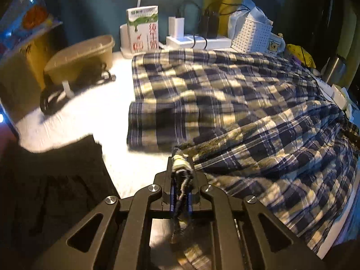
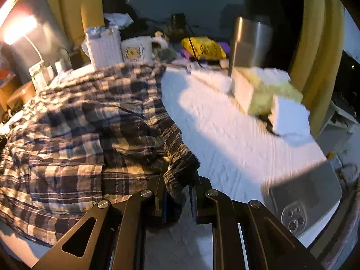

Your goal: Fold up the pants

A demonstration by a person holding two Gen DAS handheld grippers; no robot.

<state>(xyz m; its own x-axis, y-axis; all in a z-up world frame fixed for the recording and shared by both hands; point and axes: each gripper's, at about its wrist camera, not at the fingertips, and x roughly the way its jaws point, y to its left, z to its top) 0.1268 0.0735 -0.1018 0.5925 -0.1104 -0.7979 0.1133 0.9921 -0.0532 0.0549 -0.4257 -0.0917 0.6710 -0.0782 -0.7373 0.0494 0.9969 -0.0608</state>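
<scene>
The plaid pants (image 1: 225,103) are spread over a white table (image 1: 94,112), bunched up and wrinkly, with 2 leg ends lying flat side by side toward the far left in the left wrist view. A gathered bit of the fabric edge is clamped tight between the jaws of the left gripper (image 1: 181,168), and the cloth is pulled up off the table there. Over on the other side, the scrunched elastic-looking edge is pinched by the right gripper (image 2: 180,180) too, jaws closed narrow on the fabric.

Plenty of clutter is seen around the pants. A milk carton (image 1: 142,29) is stood upright at the back, next to a white power strip (image 1: 198,41) with chargers plugged in. A tan plastic tub (image 1: 81,58) is parked to the left. A white perforated basket (image 2: 104,46) and a mug (image 2: 137,49) are touching the far edge of the pants. A steel tumbler (image 2: 249,42) and a phone (image 2: 303,204) lying face down are seen on the right.
</scene>
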